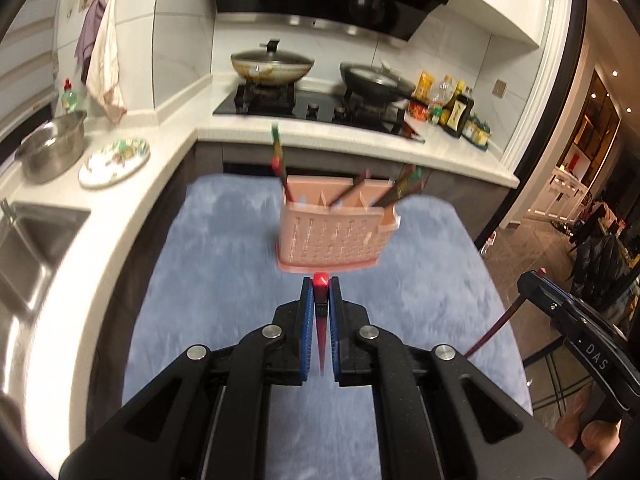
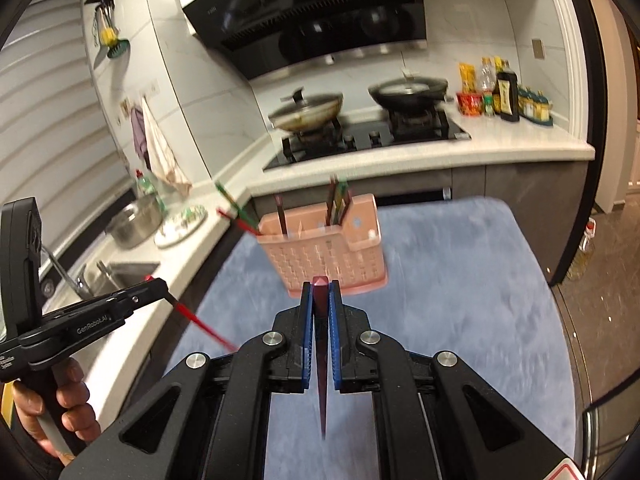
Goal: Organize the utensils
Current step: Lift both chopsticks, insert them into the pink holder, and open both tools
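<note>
A pink slotted utensil holder [image 1: 336, 226] stands on the blue mat [image 1: 224, 280], with several chopsticks standing in it; it also shows in the right wrist view [image 2: 324, 254]. My left gripper [image 1: 321, 292] is shut on a red chopstick [image 1: 321, 312], its tip just in front of the holder's base. My right gripper [image 2: 321, 292] is shut on a dark maroon chopstick [image 2: 321, 344], also close in front of the holder. In the right wrist view the left gripper [image 2: 156, 286] sits at the left with its red chopstick [image 2: 204, 322]. In the left wrist view the right gripper [image 1: 532, 280] is at the right edge.
A white counter [image 1: 80, 248] runs along the left with a sink [image 1: 28, 248], steel bowl [image 1: 52, 148] and patterned plate [image 1: 114, 162]. A stove [image 1: 312, 104] with two pans and bottles [image 1: 456, 108] lies behind the mat. An open doorway is to the right.
</note>
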